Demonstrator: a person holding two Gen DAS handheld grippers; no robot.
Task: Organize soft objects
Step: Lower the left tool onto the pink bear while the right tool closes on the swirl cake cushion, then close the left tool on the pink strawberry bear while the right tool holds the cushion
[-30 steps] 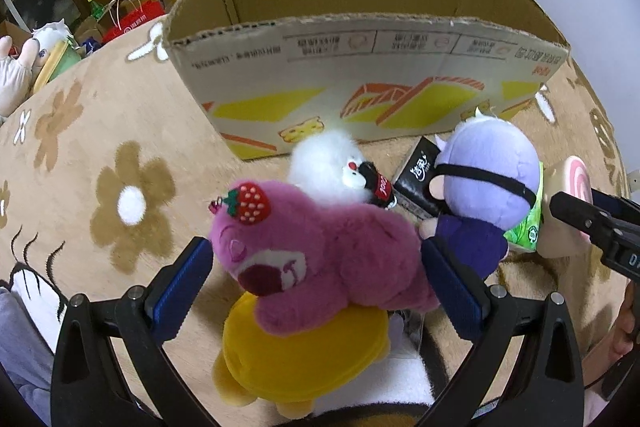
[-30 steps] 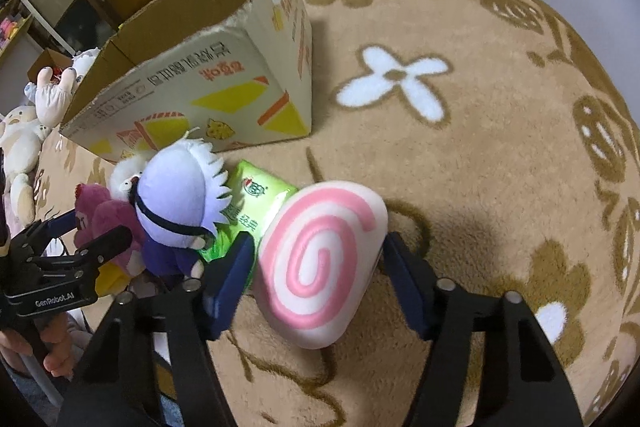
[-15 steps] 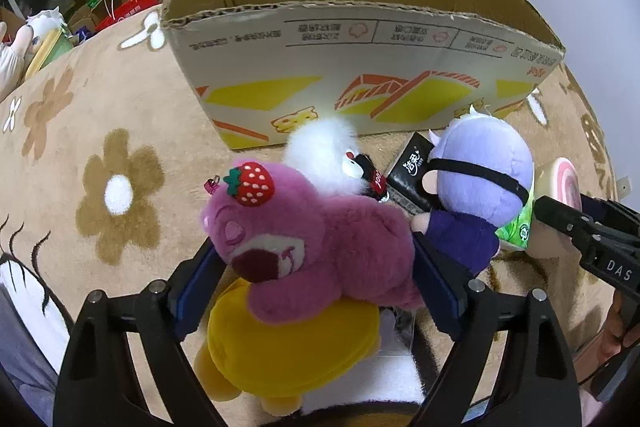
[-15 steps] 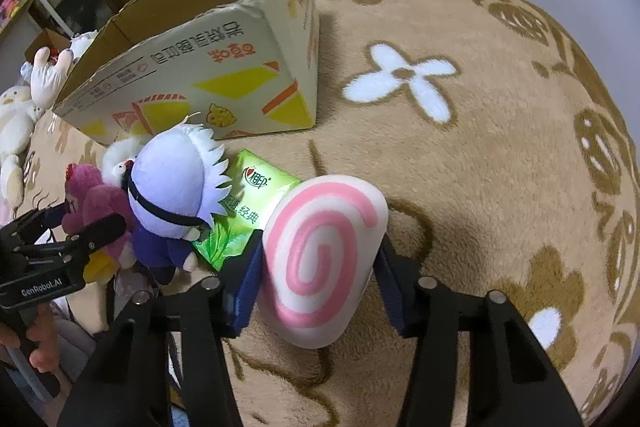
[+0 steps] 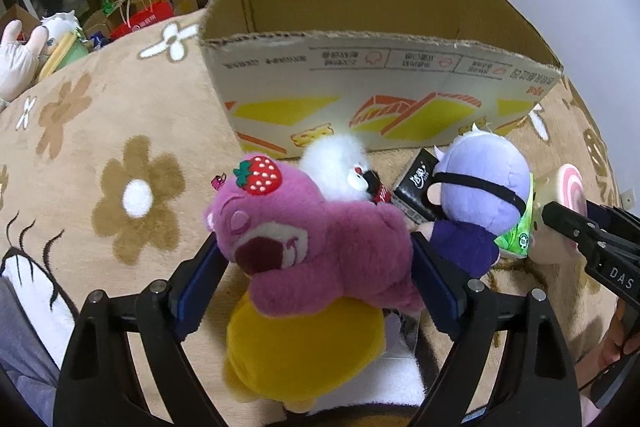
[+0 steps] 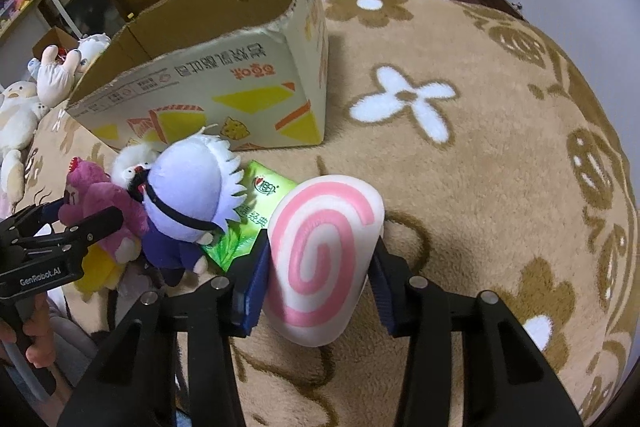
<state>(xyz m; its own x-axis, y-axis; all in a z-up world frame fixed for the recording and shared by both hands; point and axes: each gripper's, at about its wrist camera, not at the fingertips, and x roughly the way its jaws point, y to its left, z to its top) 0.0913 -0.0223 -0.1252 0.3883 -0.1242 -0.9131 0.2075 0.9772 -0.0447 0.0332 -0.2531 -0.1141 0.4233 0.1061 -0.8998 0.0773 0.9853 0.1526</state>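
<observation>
Two grippers work side by side over a tan flowered rug [image 6: 500, 163]. In the left wrist view, at six o'clock, the left gripper [image 5: 316, 267] has its blue pads against both flanks of a magenta bear plush [image 5: 316, 239] with a strawberry on its head, clamped on it; the bear lies on top of a yellow plush [image 5: 304, 343]. Just past the bear, toward twelve o'clock, sits a small white fluffy toy [image 5: 336, 163], and at two o'clock a lavender-headed doll [image 5: 480, 191] in a dark outfit, with a black packet [image 5: 416, 187] between it and the white toy. In the right wrist view, at six o'clock, the right gripper [image 6: 318, 263] is closing its jaws on a pink-and-white swirl cushion [image 6: 324, 263], the pads pressing its sides. A green packet [image 6: 260, 211] lies at ten o'clock from the cushion, partly under the doll. Farther out, toward twelve o'clock in the left view, an open cardboard box [image 5: 380, 83] stands on the rug. At nine to ten o'clock in the right view, well apart, more pale plush toys [image 6: 24, 107] lie at the rug's edge.
</observation>
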